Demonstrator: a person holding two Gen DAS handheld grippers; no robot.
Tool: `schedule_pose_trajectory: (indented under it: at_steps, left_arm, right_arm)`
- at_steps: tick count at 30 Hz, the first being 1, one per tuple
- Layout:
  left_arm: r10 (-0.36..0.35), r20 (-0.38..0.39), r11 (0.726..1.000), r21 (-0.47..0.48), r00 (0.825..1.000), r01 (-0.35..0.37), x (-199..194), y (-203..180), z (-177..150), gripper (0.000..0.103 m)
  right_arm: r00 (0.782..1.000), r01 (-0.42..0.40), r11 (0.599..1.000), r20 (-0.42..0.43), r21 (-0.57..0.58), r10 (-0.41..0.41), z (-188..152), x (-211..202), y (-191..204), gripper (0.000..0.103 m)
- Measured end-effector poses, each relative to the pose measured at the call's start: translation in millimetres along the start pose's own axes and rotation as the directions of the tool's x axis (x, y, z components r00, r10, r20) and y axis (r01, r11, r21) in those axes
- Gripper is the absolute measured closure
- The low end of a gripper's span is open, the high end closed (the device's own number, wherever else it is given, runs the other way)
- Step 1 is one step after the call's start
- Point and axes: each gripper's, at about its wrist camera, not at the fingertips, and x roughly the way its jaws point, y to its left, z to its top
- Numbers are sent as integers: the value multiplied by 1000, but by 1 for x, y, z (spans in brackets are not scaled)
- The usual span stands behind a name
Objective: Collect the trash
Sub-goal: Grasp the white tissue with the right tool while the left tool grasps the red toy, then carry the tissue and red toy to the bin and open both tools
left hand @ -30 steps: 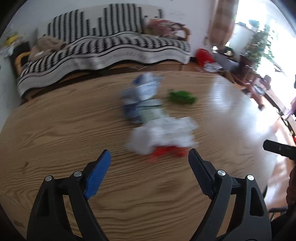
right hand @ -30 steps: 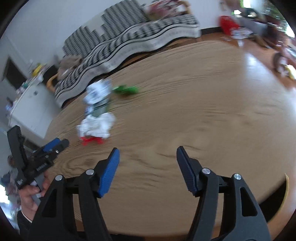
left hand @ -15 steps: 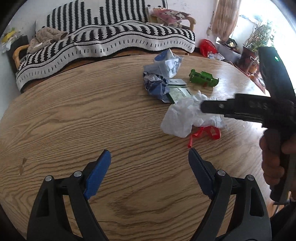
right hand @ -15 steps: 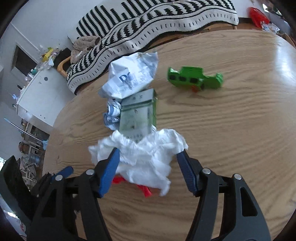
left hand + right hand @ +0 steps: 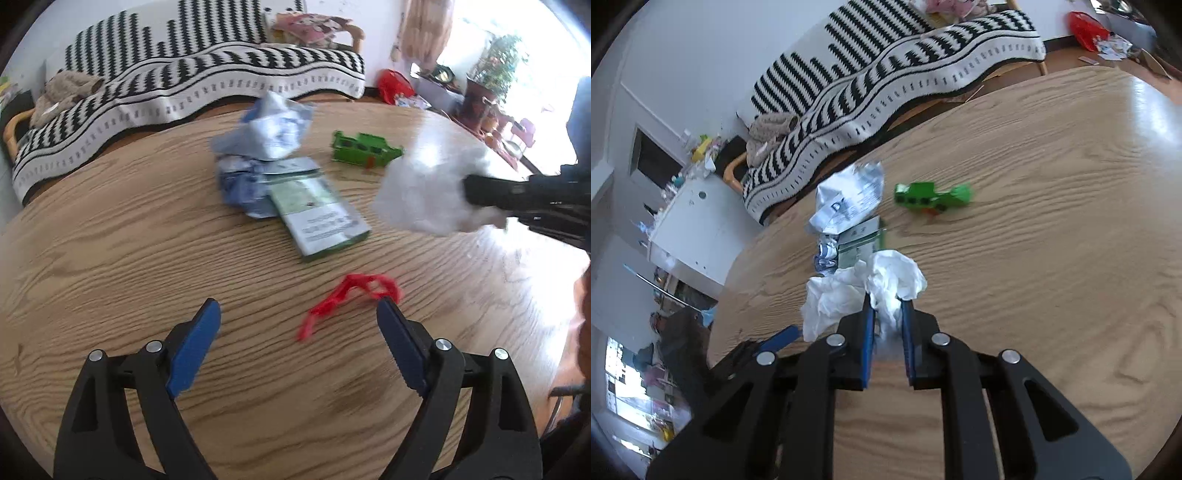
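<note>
My right gripper (image 5: pixel 885 308) is shut on a crumpled white tissue (image 5: pixel 882 286) and holds it above the wooden table (image 5: pixel 1052 258). The tissue also shows in the left wrist view (image 5: pixel 424 192), lifted at the right. My left gripper (image 5: pixel 299 325) is open and empty, just short of a red strip of wrapper (image 5: pixel 347 295) lying on the table. Beyond it lie a green and white carton (image 5: pixel 317 218), a crumpled blue and white bag (image 5: pixel 266 133) and a green toy piece (image 5: pixel 365 149).
A sofa with a black and white striped cover (image 5: pixel 192 81) stands behind the table. A white cabinet (image 5: pixel 694 229) is at the left. The table's curved edge (image 5: pixel 554 332) runs close on the right.
My right gripper closed on the white tissue and lifted it, uncovering the red strip. My left gripper moved forward toward the red strip.
</note>
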Motion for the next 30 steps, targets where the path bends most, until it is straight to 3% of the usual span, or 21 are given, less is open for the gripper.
schedule_pose_trajectory:
  at_steps: [5,8,9,11,12,16,24,30]
  left_arm:
    - [0,-17,999,38,1000,0,17,-26,8,19]
    - [38,-23,996,82,999,-36,24,-41,9,19]
    - [40,-20,995,88,999,-38,24,-43,9,25]
    - [36,-14,995,91,999,-35,21,-47,11,49]
    - [34,-16,995,95,999,-33,20,-49,12,66]
    - [20,-37,996,82,999,-17,17,-50,12,67]
    - [27,-4,999,18,1000,-27,2,-41,19,67]
    - [-46,46,998,34,998,44,-20,-84,34,67]
  right_arm:
    - [1000,-1,1000,12,22,1,-7,-26,-16,89]
    - [1000,2,999,19,33,-2,-13,-37,-23,89]
    - [1000,2,999,23,34,-3,-12,-39,-23,89]
    - [999,2,999,32,37,-3,-13,-45,-28,89]
    - [999,5,999,34,38,-6,-14,-46,-29,89]
    - [999,13,999,36,46,-15,-16,-48,-32,89]
    - [997,41,999,61,14,-42,-16,-63,-24,89]
    - [984,146,989,104,-13,-144,-32,-115,-43,89]
